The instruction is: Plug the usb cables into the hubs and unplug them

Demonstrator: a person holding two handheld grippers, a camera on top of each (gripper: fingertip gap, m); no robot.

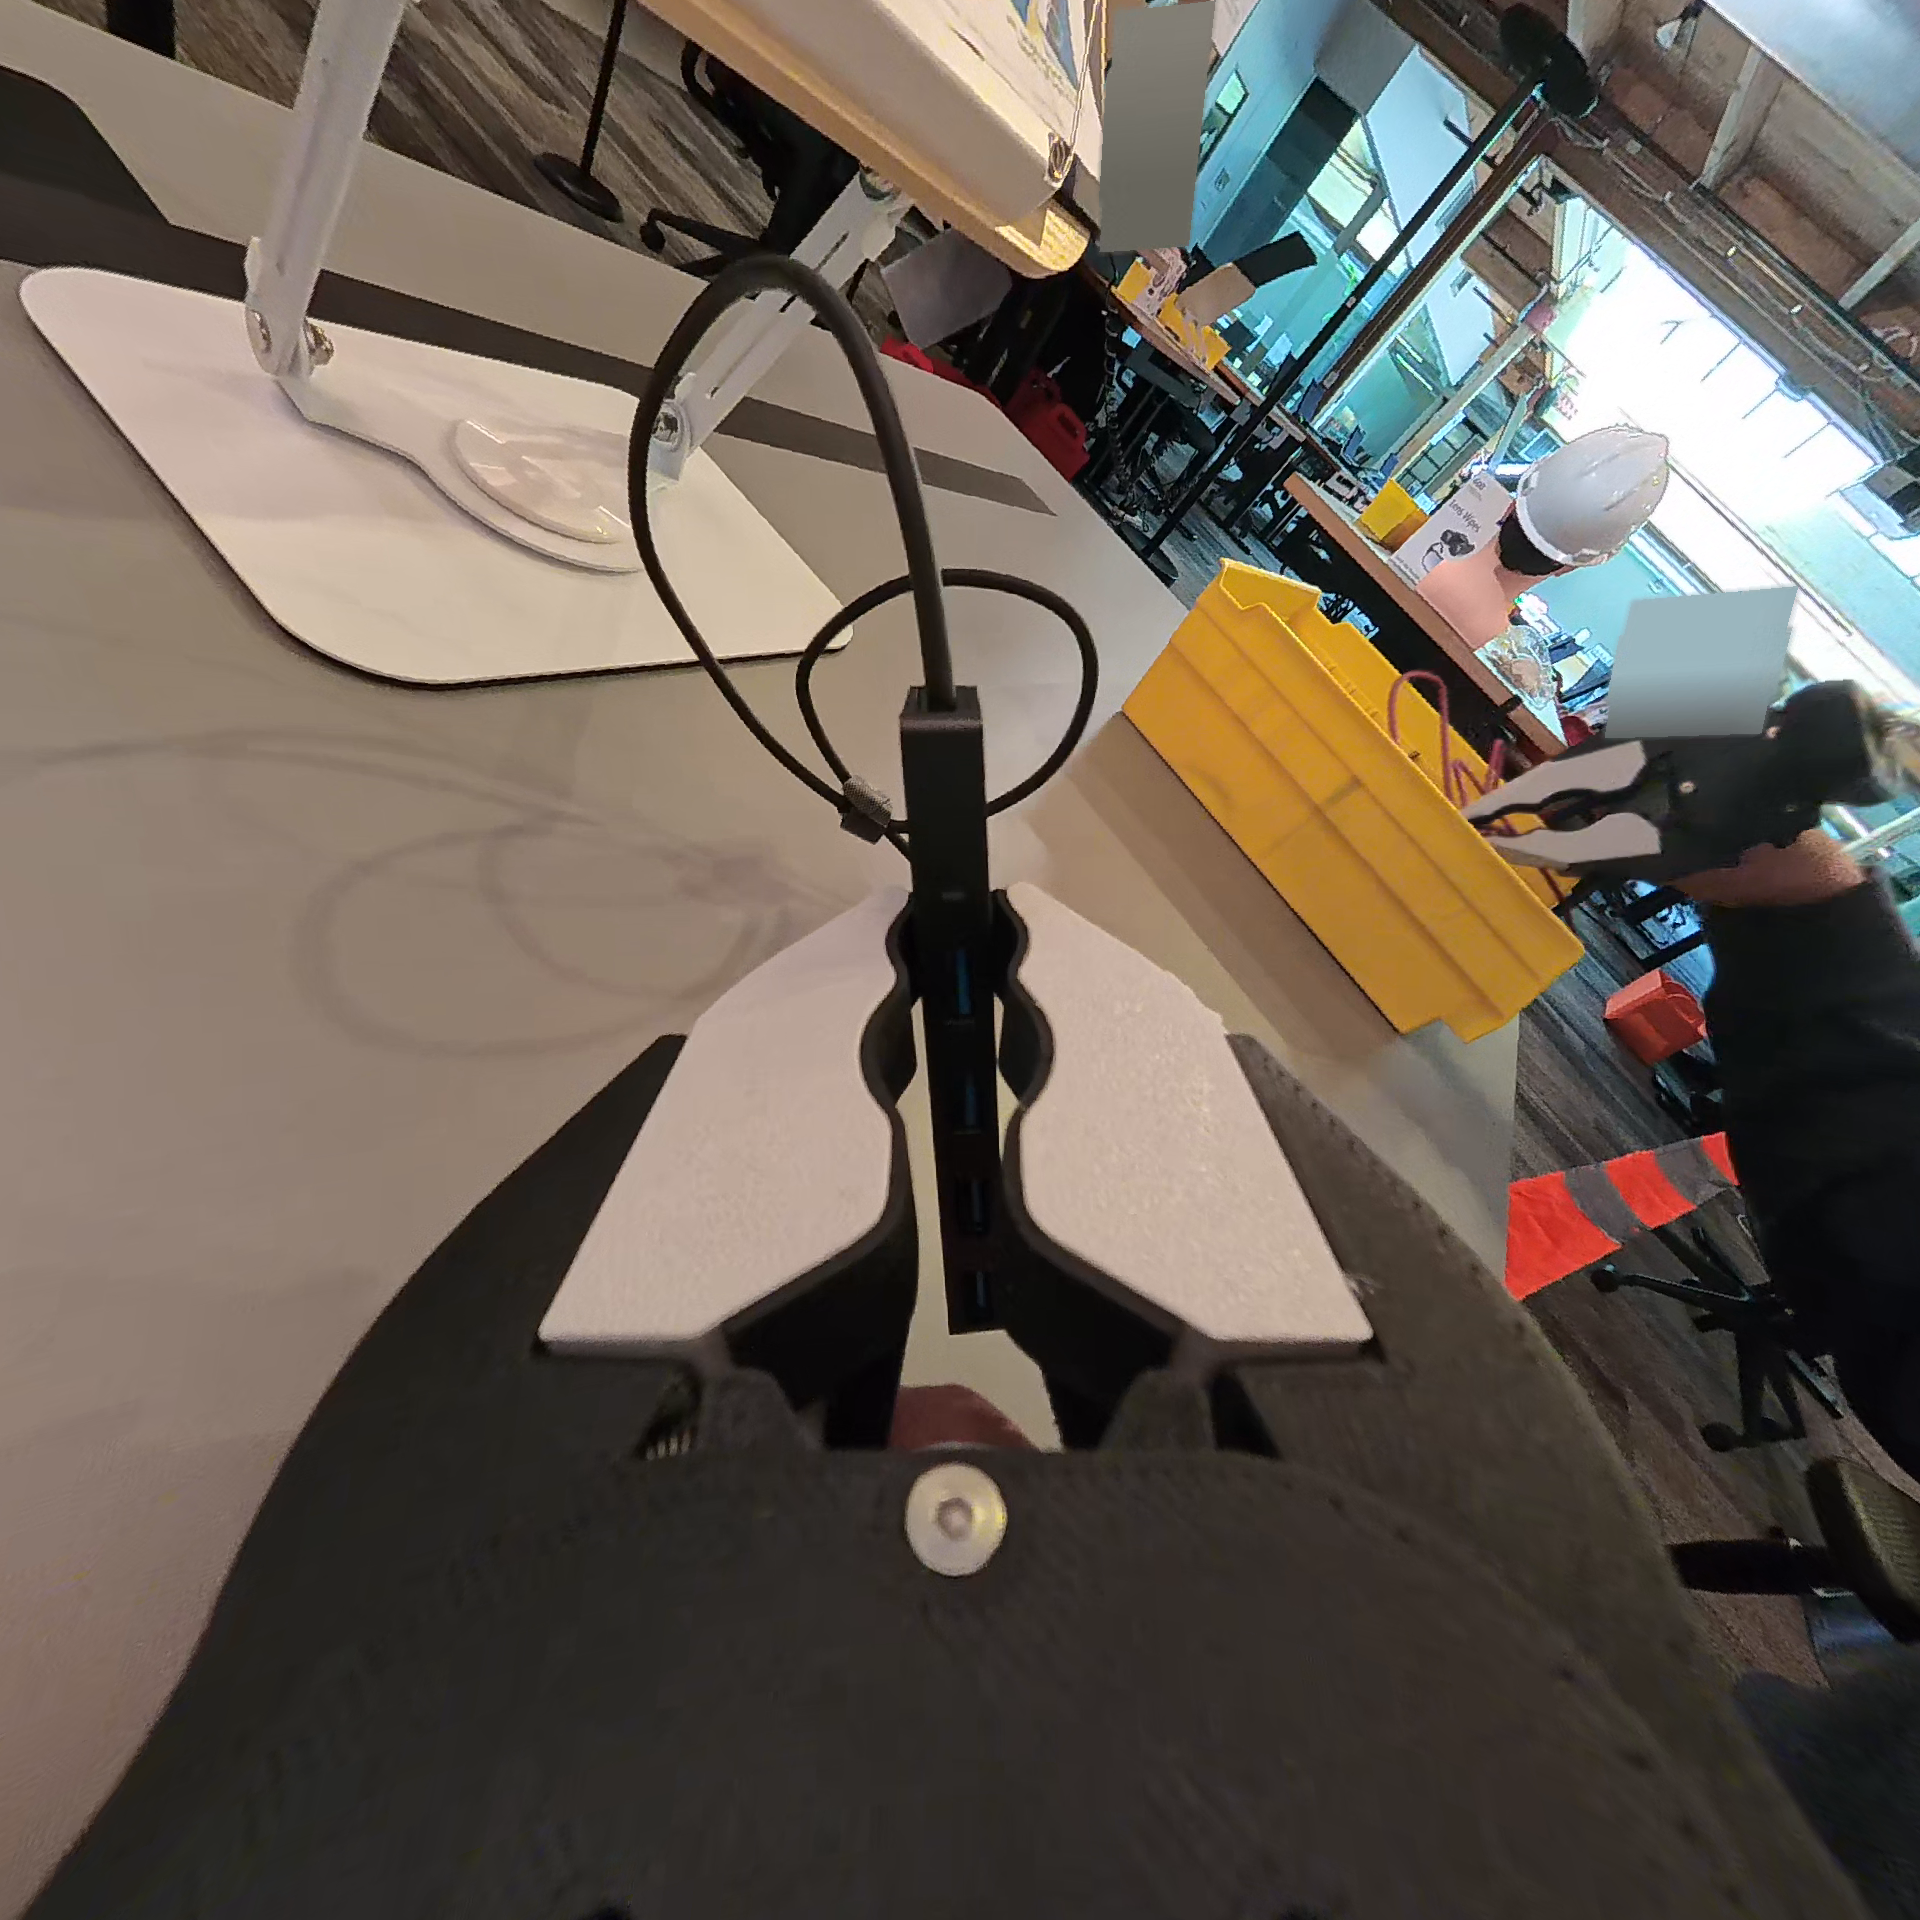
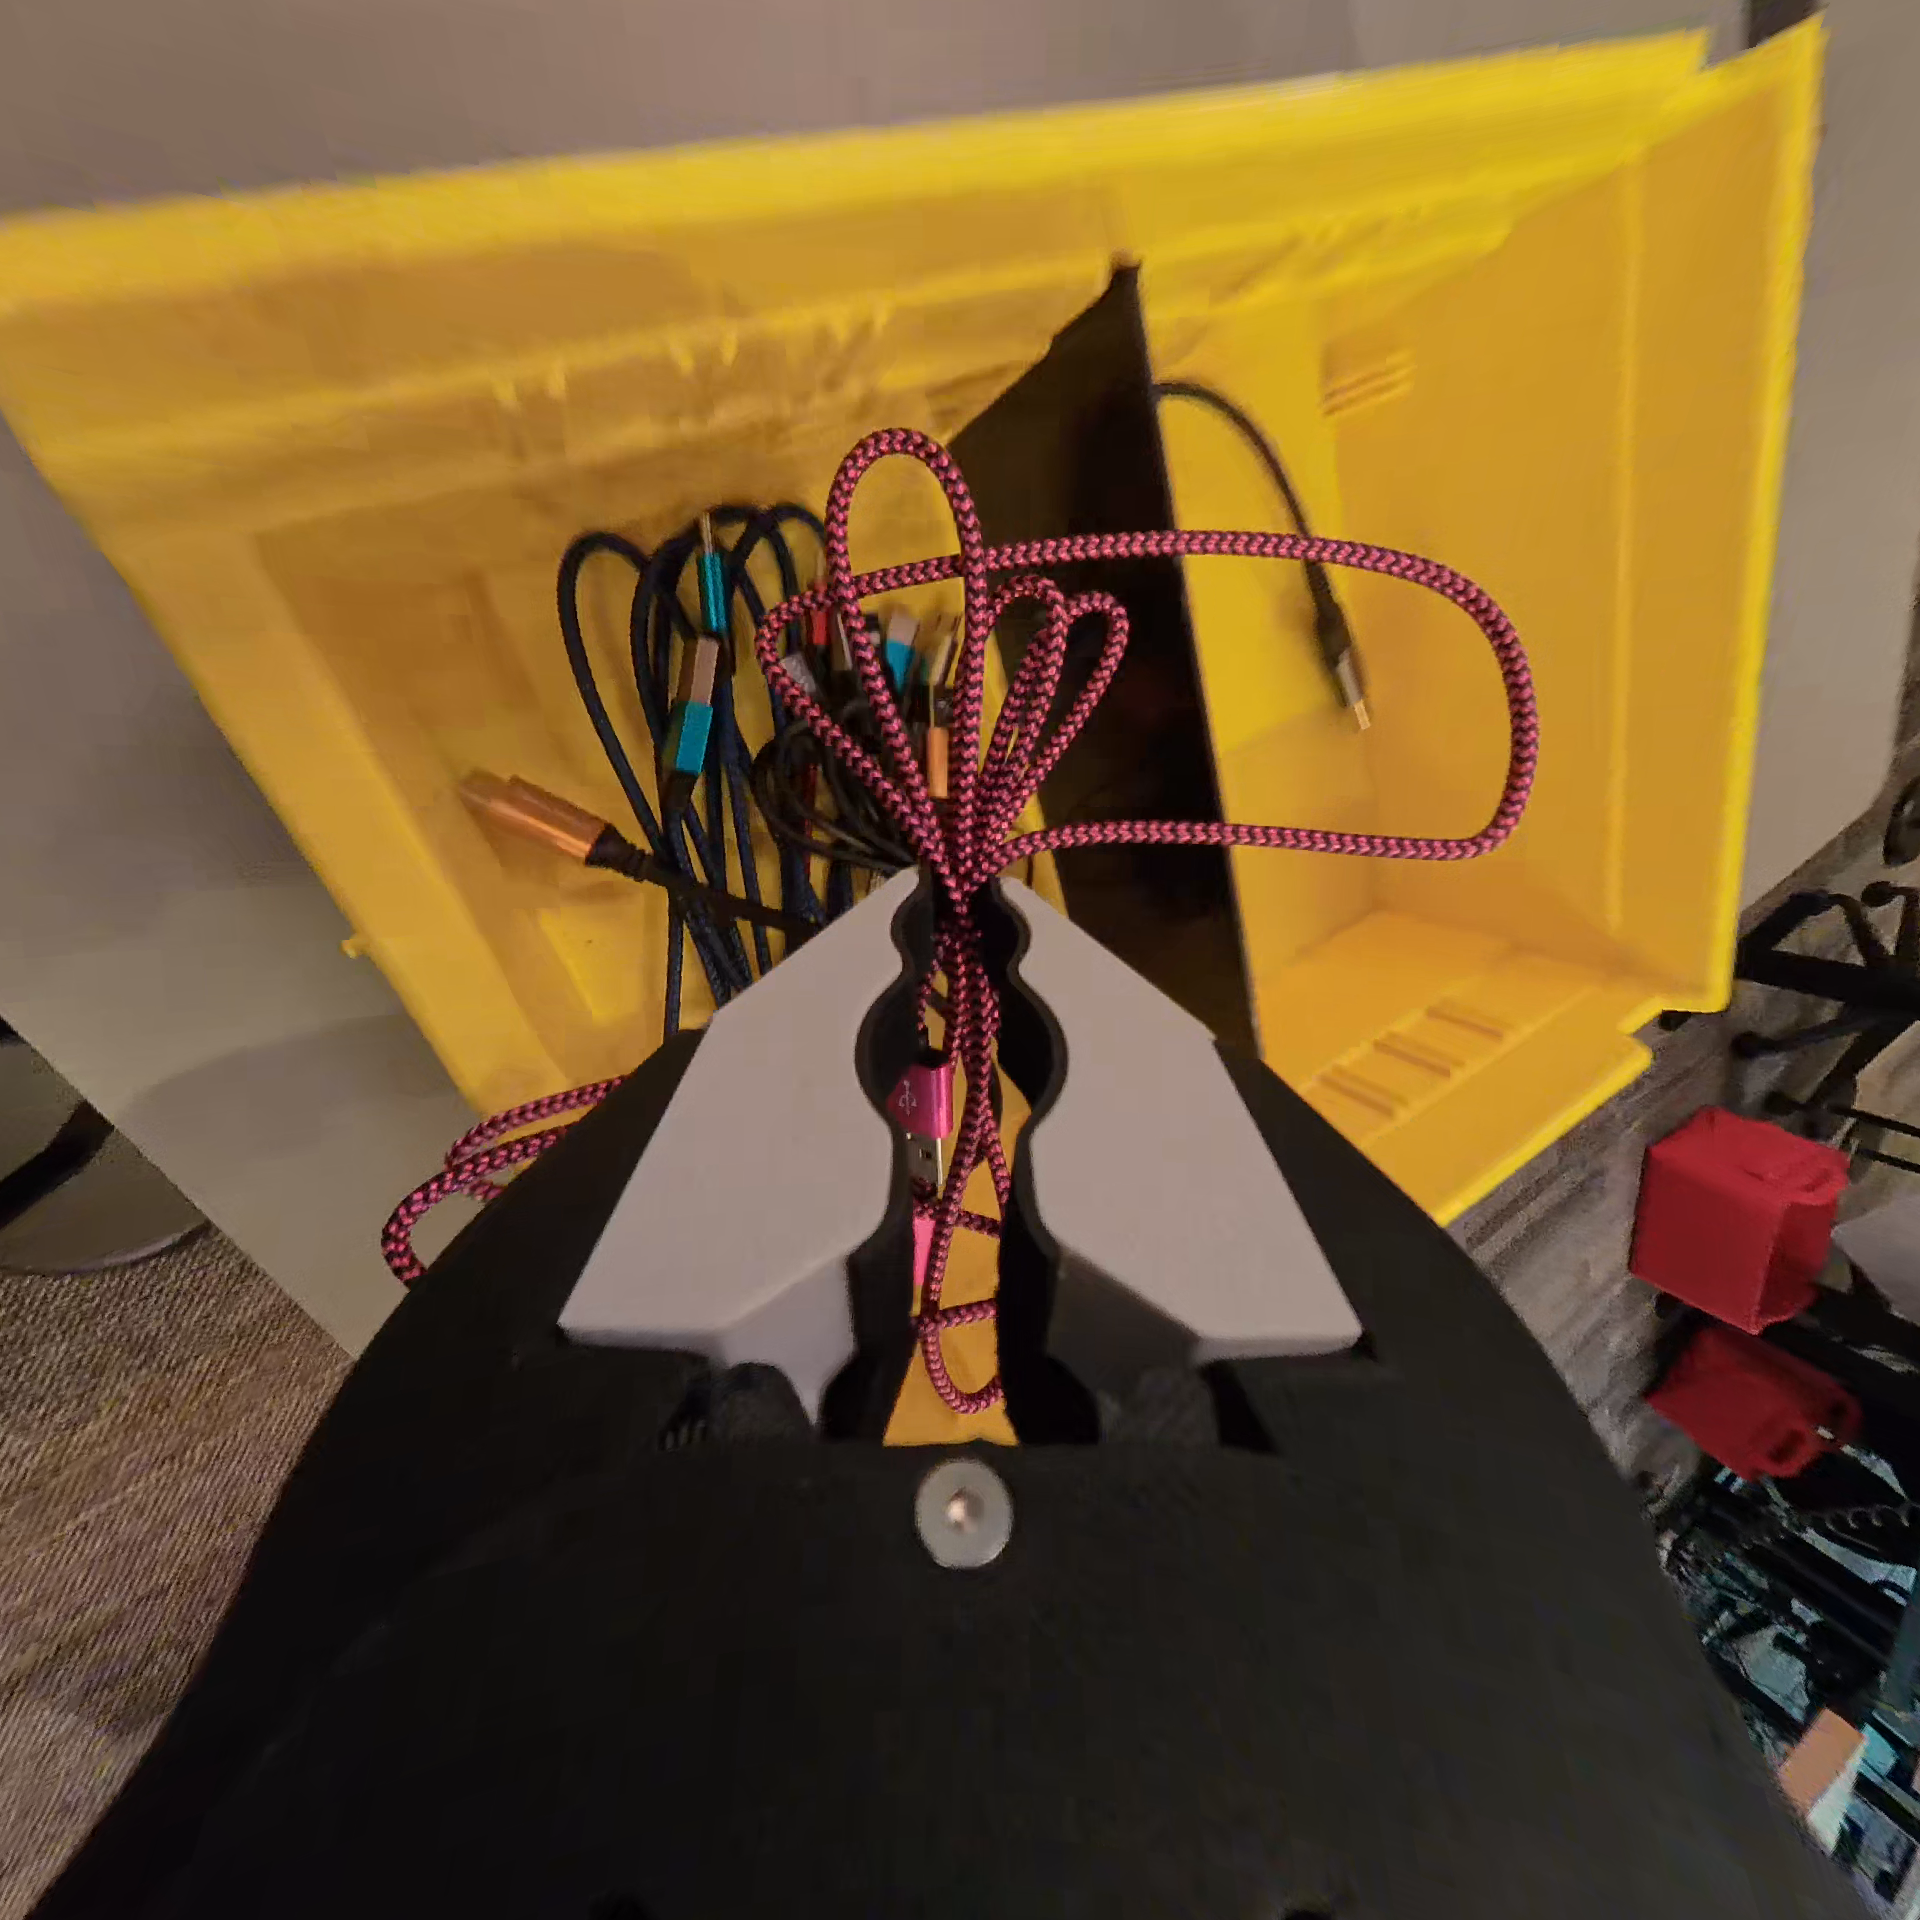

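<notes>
My left gripper [image 1: 954, 904] is shut on a slim black USB hub [image 1: 943, 790] with several blue ports, held above the grey table; the hub's black lead [image 1: 769, 499] loops out ahead. My right gripper [image 2: 961, 888] is shut on a bundle of pink braided USB cable [image 2: 1039, 707], its pink plug [image 2: 920, 1107] lying between the fingers. It holds the bundle over the yellow bin [image 2: 727, 343]. The right gripper also shows in the left wrist view [image 1: 1496, 826], to the right beside the yellow bin [image 1: 1320, 790].
The bin holds several more cables [image 2: 686, 707] left of a black divider [image 2: 1122, 623], and one cable [image 2: 1330, 623] on the right. A white stand base [image 1: 312, 499] sits on the grey table [image 1: 312, 1039]. Red bins [image 2: 1745, 1226] lie on the floor.
</notes>
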